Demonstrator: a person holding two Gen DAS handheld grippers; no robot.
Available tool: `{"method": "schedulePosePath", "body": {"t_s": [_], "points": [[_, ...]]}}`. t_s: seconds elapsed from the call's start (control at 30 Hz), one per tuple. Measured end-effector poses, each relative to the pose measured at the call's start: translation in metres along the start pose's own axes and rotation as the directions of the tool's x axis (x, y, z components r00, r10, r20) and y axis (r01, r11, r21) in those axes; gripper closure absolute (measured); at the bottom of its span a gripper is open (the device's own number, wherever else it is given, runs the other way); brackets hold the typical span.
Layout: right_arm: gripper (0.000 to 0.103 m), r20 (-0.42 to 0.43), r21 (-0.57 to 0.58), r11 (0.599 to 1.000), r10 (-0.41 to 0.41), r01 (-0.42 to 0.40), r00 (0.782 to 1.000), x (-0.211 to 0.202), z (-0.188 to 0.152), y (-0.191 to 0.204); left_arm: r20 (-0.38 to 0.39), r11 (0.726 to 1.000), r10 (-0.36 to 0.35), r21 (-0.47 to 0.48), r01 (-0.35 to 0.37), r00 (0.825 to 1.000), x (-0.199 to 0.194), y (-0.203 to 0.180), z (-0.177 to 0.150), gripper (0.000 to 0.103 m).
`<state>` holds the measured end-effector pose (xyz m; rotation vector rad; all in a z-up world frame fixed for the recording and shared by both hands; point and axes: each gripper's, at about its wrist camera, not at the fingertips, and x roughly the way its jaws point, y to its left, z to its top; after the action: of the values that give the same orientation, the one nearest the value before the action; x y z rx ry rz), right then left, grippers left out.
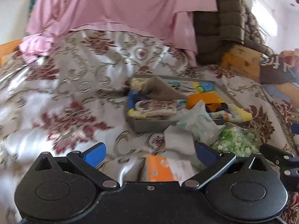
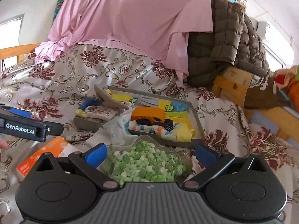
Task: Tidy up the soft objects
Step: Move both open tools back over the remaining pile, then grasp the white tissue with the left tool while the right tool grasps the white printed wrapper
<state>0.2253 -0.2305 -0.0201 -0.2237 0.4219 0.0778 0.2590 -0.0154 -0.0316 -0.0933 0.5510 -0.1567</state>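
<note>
A grey tray lies on the floral bedspread holding soft items: an orange roll, a striped sock with a yellow toe, a grey cloth and a patterned pouch. A clear bag of green and white bits rests between the spread fingers of my right gripper, which is open. My left gripper is open too, above an orange packet and a pale grey cloth. The tray sits just beyond it. The left view is blurred.
A pink sheet drapes over a heap at the back. A brown quilted jacket hangs on the wooden bed frame at right. A white soft packet leans against the tray front. Open bedspread stretches to the left.
</note>
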Motion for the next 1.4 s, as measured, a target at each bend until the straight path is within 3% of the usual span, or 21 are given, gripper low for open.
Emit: {"method": "schedulePosePath", "body": {"t_s": [0.3,0.5,0.6,0.73,0.8,0.9,1.03,1.07,1.17,1.27,1.4], "points": [[0.000,-0.034,0.021,1.000,-0.004,0.005,0.999,0.048,0.007,-0.007,-0.013,0.986,-0.158,0.043,0.158,0.987,0.048,0.013,0.019,0.001],[0.000,-0.040,0.042,0.998,0.038,-0.036,0.998,0.068,0.015,-0.012,-0.067,0.982,-0.163,0.089,0.169,0.984,0.078,0.028,0.032,0.001],[0.000,-0.059,0.054,0.994,0.095,-0.092,0.994,0.079,0.022,-0.015,-0.104,0.970,-0.204,0.111,0.216,0.973,0.093,0.033,0.037,0.001],[0.000,-0.087,0.026,0.991,0.133,-0.132,0.987,0.090,0.031,-0.013,-0.139,0.940,-0.292,0.143,0.311,0.946,0.107,0.030,0.043,0.001],[0.000,-0.100,0.033,0.988,0.151,-0.149,0.983,0.096,0.036,-0.013,-0.162,0.916,-0.340,0.165,0.366,0.926,0.114,0.026,0.043,0.001],[0.000,-0.118,0.053,0.983,0.179,-0.174,0.977,0.104,0.043,-0.015,-0.199,0.876,-0.427,0.151,0.457,0.882,0.126,0.021,0.042,0.001],[0.001,-0.152,0.091,0.971,0.235,-0.223,0.960,0.117,0.052,-0.017,-0.261,0.834,-0.486,0.146,0.532,0.834,0.146,0.012,0.032,0.002],[0.001,-0.162,0.102,0.968,0.245,-0.231,0.956,0.121,0.054,-0.017,-0.276,0.824,-0.500,0.138,0.549,0.821,0.149,0.012,0.029,0.007],[0.006,-0.211,0.124,0.958,0.278,-0.257,0.937,0.136,0.059,-0.012,-0.300,0.797,-0.569,0.027,0.603,0.765,0.165,0.021,0.028,0.010],[0.011,-0.259,0.108,0.956,0.290,-0.271,0.921,0.148,0.063,0.000,-0.313,0.753,-0.645,-0.108,0.649,0.697,0.184,0.034,0.024,0.010],[0.018,-0.315,0.071,0.959,0.282,-0.274,0.906,0.158,0.064,0.015,-0.332,0.714,-0.686,-0.135,0.687,0.647,0.194,0.040,0.019,0.011]]}}
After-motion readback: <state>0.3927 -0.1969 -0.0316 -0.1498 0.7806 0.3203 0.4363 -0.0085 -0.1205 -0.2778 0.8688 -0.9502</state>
